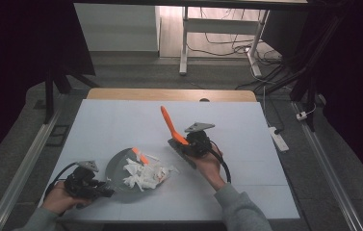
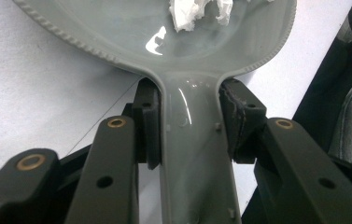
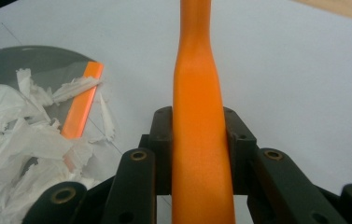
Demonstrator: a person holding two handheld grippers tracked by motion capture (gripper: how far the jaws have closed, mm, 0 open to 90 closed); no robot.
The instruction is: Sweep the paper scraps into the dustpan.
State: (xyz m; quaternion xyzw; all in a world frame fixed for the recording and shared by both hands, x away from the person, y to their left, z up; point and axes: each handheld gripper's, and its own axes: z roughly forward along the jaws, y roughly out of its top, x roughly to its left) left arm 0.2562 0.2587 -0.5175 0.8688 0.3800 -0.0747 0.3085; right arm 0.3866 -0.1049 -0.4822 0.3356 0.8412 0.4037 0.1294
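Holding grey plastic dustpan (image 1: 121,174) by its handle, left gripper (image 2: 190,123) clamped; right gripper (image 3: 198,140) clamped on orange brush handle (image 3: 197,116) — careless sweeping could scatter white paper scraps (image 1: 145,174) ahead of the jaws.

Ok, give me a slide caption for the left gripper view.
Left gripper clamps the grey dustpan's handle; torn white paper lies in the pan.

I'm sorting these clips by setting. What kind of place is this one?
Probably a lab or recording workspace rather than a home. The pale table stands on grey carpet among loose cables and a power strip, with metal rails on the floor at either side and a bare desk frame behind.
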